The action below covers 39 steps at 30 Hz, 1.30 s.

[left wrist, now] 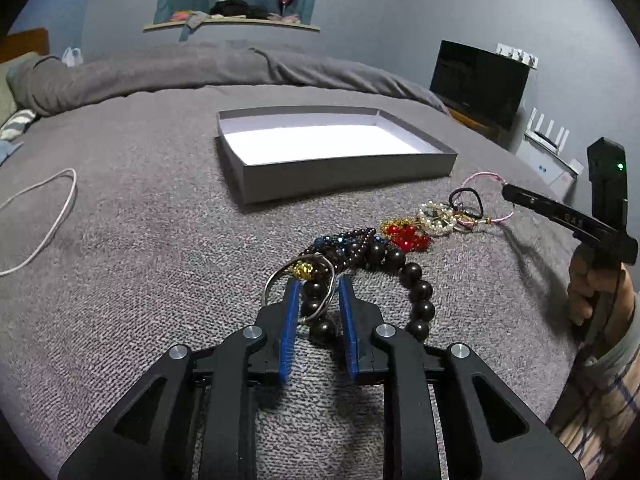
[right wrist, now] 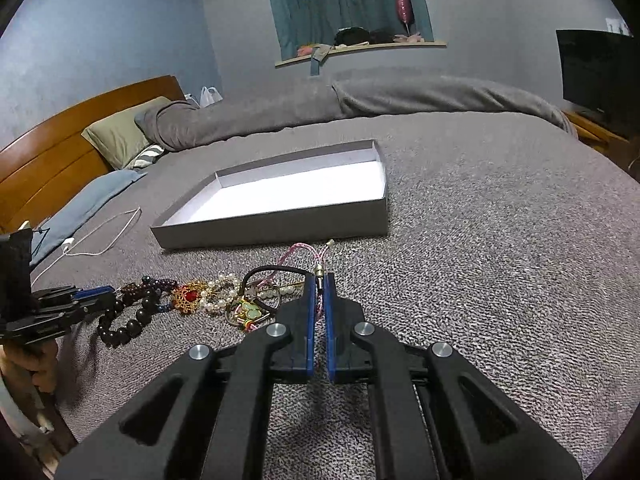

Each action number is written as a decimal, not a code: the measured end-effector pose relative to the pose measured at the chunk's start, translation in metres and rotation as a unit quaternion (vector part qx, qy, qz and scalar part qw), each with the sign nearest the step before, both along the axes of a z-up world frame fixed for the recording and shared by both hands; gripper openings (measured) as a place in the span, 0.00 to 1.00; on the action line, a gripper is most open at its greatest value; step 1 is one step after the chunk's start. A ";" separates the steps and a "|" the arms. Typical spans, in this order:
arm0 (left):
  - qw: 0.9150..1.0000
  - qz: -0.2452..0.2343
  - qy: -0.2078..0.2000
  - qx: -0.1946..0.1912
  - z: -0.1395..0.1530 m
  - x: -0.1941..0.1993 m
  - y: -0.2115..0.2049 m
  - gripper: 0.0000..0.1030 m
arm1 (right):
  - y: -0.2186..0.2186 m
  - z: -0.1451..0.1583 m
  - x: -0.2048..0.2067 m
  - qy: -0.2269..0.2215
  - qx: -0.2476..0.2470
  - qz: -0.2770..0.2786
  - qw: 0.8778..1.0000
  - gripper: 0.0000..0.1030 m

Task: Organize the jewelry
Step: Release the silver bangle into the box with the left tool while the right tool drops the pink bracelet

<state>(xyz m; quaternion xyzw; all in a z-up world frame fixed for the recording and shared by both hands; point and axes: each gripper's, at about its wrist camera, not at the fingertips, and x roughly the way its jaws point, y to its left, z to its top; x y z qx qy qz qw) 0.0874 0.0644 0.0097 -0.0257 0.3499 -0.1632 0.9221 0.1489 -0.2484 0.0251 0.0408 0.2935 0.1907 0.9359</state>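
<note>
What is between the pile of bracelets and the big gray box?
Nothing but bare gray blanket. Both views show an empty strip of it between the jewelry pile and the box.

Grey knit bedspread showing a speckled weave; box showing grey walls, white floor. Beads appearing dark brown, ornament red and gold, cord bracelet pink-and-white braided. Gripper pads showing blue.
</note>
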 end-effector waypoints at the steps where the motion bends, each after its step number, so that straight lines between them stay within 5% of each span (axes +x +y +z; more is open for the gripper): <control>1: 1.000 0.000 0.001 0.004 -0.001 0.001 -0.001 0.21 | -0.001 0.001 -0.001 -0.004 0.001 -0.002 1.000 0.04; 6: 1.000 -0.004 -0.022 0.021 0.005 -0.005 -0.005 0.05 | -0.002 0.006 -0.005 -0.016 0.005 -0.004 1.000 0.04; 10: 0.998 0.011 -0.057 0.022 0.017 -0.012 0.001 0.04 | -0.002 0.012 -0.008 -0.032 0.011 -0.002 0.999 0.04; 24: 0.997 0.007 -0.076 -0.020 0.044 -0.002 0.009 0.05 | 0.004 0.050 -0.008 -0.096 0.045 0.017 0.994 0.04; 39: 0.994 -0.020 -0.101 -0.023 0.079 0.056 -0.020 0.05 | 0.013 0.092 0.030 -0.128 0.060 0.023 0.990 0.04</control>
